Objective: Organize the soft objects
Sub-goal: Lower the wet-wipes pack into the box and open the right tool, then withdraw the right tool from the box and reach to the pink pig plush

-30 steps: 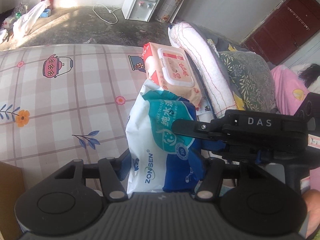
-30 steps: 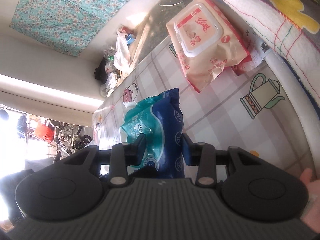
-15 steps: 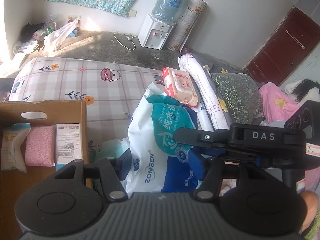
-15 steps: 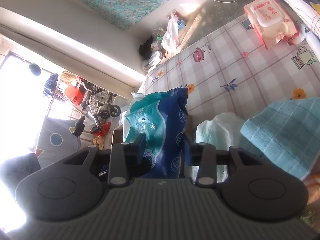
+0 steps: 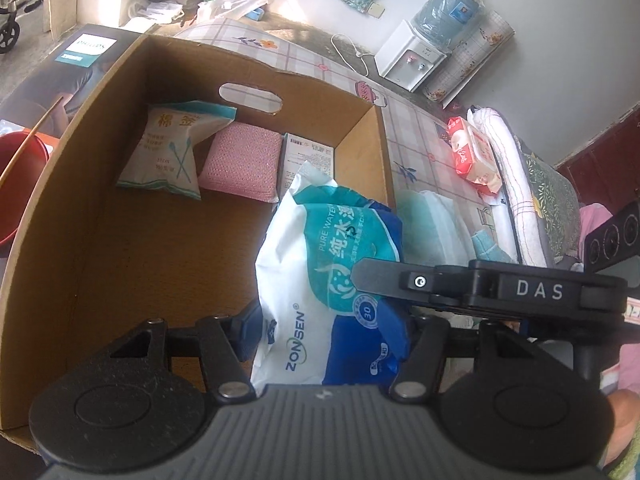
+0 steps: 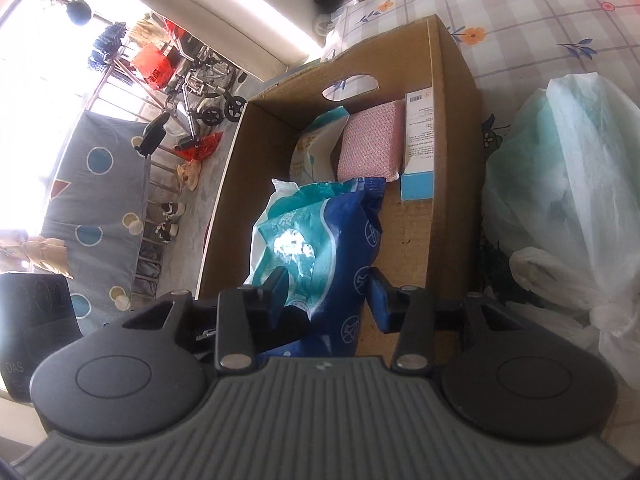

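Observation:
A blue, white and teal wet wipes pack [image 5: 320,264] hangs over the open cardboard box [image 5: 100,140], near its right wall. My left gripper [image 5: 326,332] is shut on the pack's lower end. My right gripper [image 6: 328,292] holds the same pack [image 6: 320,240] from the side; its jaws are opening, though both pads still touch the wrapper. One of its fingers [image 5: 376,280] lies across the pack's face in the left wrist view. On the box floor lie a cotton swab bag [image 5: 172,152], a pink sponge [image 5: 240,168] and a white-and-blue carton [image 5: 304,160].
The box [image 6: 448,120] stands against a bed with a checked sheet [image 5: 424,148]. On the bed are a tied white plastic bag [image 6: 560,184], a red wipes pack [image 5: 472,152] and a rolled white towel [image 5: 516,184]. A red basin [image 5: 20,168] sits left of the box.
Both grippers carried the wipes pack from above the bed to above the open box, which now fills both views. The right jaws stand slightly wider than before.

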A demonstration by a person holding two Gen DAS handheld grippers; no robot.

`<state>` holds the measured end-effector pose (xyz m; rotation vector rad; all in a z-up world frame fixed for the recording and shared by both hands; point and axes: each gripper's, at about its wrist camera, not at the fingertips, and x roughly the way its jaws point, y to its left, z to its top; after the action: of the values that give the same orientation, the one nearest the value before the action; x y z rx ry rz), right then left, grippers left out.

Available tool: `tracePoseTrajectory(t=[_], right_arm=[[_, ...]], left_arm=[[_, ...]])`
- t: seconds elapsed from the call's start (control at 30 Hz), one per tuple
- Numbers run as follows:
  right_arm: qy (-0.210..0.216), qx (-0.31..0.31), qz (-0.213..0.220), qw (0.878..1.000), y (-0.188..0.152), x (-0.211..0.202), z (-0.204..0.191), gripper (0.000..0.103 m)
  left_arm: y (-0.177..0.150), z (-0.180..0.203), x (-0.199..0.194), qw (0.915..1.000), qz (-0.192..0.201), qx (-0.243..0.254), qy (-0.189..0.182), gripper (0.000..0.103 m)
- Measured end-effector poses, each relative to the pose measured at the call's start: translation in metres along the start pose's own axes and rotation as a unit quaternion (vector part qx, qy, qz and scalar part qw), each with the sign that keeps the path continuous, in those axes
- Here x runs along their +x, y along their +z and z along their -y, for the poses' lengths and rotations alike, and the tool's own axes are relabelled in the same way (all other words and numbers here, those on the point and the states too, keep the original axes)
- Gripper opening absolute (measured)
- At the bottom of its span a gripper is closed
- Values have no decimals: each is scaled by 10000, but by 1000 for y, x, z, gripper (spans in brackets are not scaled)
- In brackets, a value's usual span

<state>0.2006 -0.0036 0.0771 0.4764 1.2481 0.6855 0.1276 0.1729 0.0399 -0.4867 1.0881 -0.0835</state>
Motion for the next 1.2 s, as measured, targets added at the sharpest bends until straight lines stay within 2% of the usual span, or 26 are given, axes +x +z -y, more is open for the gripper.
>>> tracePoseTrajectory(t=[0.1, 0.2, 0.37, 0.43, 0.5, 0.73, 0.83, 1.0, 1.2], right_arm=[[-189, -86, 148, 9997, -1, 1, 8, 42], [-62, 22, 307, 9995, -2, -16, 24, 42], [158, 50, 752, 9970, -25, -67, 42, 42], [271, 128, 944, 9951, -38, -84, 50, 43], [356, 207, 1093, 9932, -50, -94, 57, 43], [492, 723, 1399, 9863, -93, -106, 90, 43], [515, 1008, 1442, 9830, -104, -104, 104, 43], [558, 1385, 1478, 9777, -117, -99, 123, 43], [470, 1487, 1519, 9760, -127, -100, 132, 43]], left_arm=[[-3, -16, 34, 9989, -440, 65, 151, 65], [-9, -33, 64, 9962, -788, -87, 372, 65], [-14, -43, 84, 9937, -1046, 18, 403, 71], [-15, -40, 93, 9917, -1188, 197, 451, 71], [-17, -35, 102, 9893, -1320, 337, 526, 66], [-3, -19, 111, 9918, -1111, 422, 461, 52], [0, -17, 115, 9925, -1091, 258, 489, 52], [4, -15, 116, 9953, -791, -3, 559, 52], [7, -18, 118, 9964, -623, -184, 538, 52]])
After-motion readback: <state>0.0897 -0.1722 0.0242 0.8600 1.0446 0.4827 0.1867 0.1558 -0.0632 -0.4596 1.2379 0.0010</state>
